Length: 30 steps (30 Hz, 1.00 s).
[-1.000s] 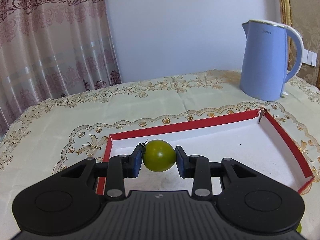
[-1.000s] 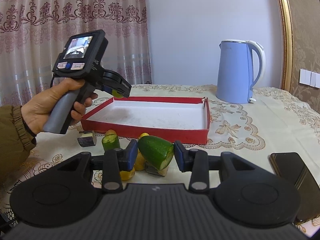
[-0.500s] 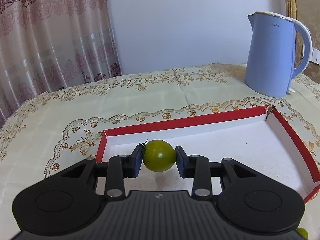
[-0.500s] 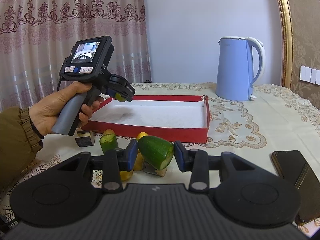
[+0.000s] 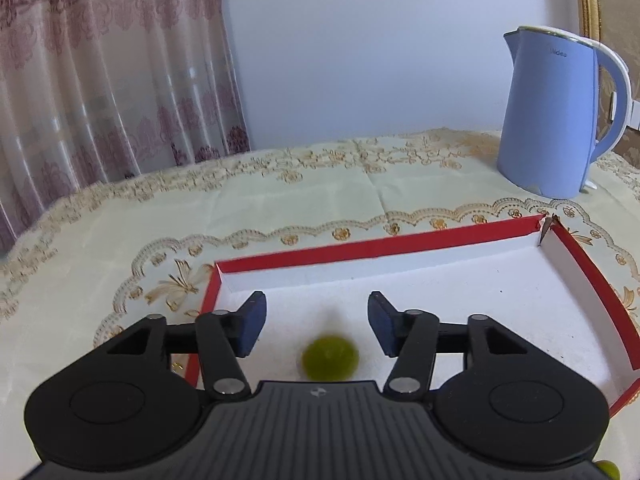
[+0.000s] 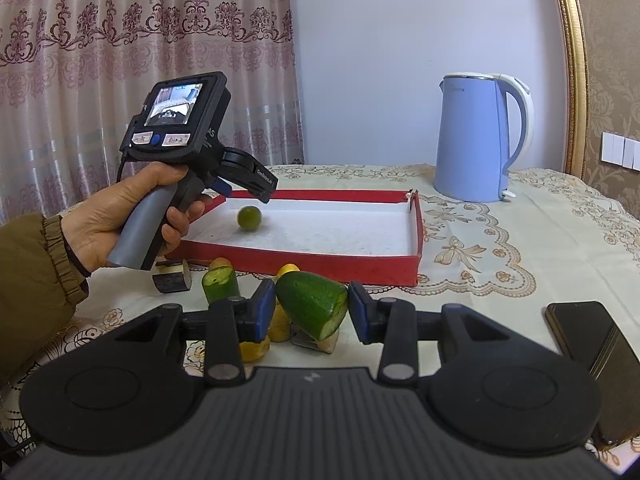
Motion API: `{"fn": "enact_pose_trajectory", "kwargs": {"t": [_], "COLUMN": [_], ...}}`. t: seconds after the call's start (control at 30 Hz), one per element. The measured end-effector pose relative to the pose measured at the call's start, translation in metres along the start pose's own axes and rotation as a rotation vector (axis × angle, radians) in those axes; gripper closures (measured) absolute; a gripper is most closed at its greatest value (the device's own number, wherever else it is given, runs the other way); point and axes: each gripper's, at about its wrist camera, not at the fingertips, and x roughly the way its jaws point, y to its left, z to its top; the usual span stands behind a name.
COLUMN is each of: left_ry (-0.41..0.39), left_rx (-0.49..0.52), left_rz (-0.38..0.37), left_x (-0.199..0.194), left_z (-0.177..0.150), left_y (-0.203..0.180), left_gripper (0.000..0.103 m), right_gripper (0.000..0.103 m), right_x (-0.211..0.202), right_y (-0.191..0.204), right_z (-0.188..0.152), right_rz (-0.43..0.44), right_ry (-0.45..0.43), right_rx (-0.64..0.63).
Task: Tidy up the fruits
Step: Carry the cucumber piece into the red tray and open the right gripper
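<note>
1. The left claw (image 5: 313, 323) is spread wide above the near left corner of the red tray (image 5: 372, 247). The small green fruit (image 5: 330, 357) sits below the gap between the pads, on the tray's white floor and touching neither pad. It looks blurred, so I judge it may not have settled.

2. From the right-hand camera that same green fruit (image 6: 249, 219) lies in the tray (image 6: 344, 273), just under the left claw (image 6: 256, 184) that the person's hand (image 6: 132, 216) holds by its grey grip. The tray seems to be the collecting spot: one fruit is in it, and the rest of its floor is bare.

3. The right claw (image 6: 312, 311) is pinching the cut green piece (image 6: 314, 309), both blue pads pressed against its sides, with the pale cut face turned down and to the right. It is held in front of the tray's near wall, presumably to go in next.

4. The count on the surface (image 6: 520, 240) in front of the tray: one short green cut piece (image 6: 221, 283) standing on end, one dark block (image 6: 173, 279), and what look like two or three yellow pieces (image 6: 280, 318) partly hidden behind the claw; I cannot tell their number.

5. Off to the side there is one blue kettle (image 6: 478, 140) beyond the tray and one dark phone (image 6: 592, 340) at the near right, both well apart from the fruit.
</note>
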Motion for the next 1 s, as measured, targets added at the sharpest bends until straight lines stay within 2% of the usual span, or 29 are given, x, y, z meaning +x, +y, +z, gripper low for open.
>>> {"fn": "enact_pose_trajectory", "kwargs": {"t": [0.13,0.3,0.43,0.67,0.8,1.0], "left_ry": [-0.02,-0.018,-0.025,-0.031,-0.045,-0.047], "left_rx": [0.004,-0.004,-0.011,-0.046,-0.063,-0.095], "left_rz": [0.004,-0.002,0.009,0.022,0.034,0.031], "left_x": [-0.008,-0.018,-0.027,-0.045,-0.056,-0.069], "left_z": [0.001,-0.002,-0.007,-0.016,-0.021,-0.028], "left_y": [0.0,0.002,0.006,0.019,0.025,0.035], "left_gripper": [0.033,0.033,0.027,0.026,0.019,0.018], "right_gripper": [0.066,0.066,0.066,0.066,0.066,0.066], "right_x": [0.001,0.003,0.006,0.009,0.011,0.019], "right_y": [0.0,0.0,0.0,0.005,0.007,0.008], "right_z": [0.0,0.0,0.003,0.012,0.017,0.031], "right_rz": [0.002,0.005,0.006,0.009,0.011,0.011], "right_ry": [0.0,0.0,-0.008,-0.028,-0.041,-0.065], "right_rx": [-0.001,-0.004,-0.005,-0.021,-0.032,-0.056]}}
